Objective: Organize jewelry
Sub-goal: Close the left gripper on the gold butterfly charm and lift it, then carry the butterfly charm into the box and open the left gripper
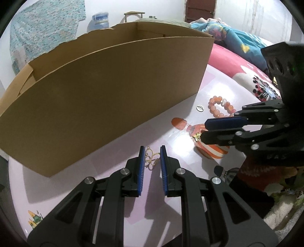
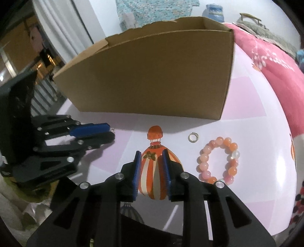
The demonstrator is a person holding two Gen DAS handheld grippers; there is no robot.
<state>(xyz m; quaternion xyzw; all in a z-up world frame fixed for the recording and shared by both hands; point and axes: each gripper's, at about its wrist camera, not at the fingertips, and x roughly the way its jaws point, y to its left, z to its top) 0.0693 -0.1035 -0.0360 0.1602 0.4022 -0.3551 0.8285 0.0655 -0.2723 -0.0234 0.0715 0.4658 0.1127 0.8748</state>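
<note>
Gold filigree pendant (image 1: 151, 159) is framed, untouched, between the narrowly parted left gripper (image 1: 152, 150); a butterfly charm (image 2: 150, 156) is likewise framed by the right gripper (image 2: 151, 154), before the box (image 2: 152, 76).

A pale pink sheet (image 2: 247, 98) printed with an orange striped hot-air balloon (image 2: 152, 171) covers the surface. To the right lies a pink blanket (image 2: 266, 57) with white flowers, and beyond it a blue bedcover (image 1: 237, 38) with a bright pattern is bunched up. A turquoise speckled cloth (image 1: 43, 28) hangs on the white wall at the back, next to a blue water bottle (image 1: 100, 20). A dark brown door (image 1: 200, 10) stands at the far end. White curtains (image 2: 57, 24) hang at the left.
</note>
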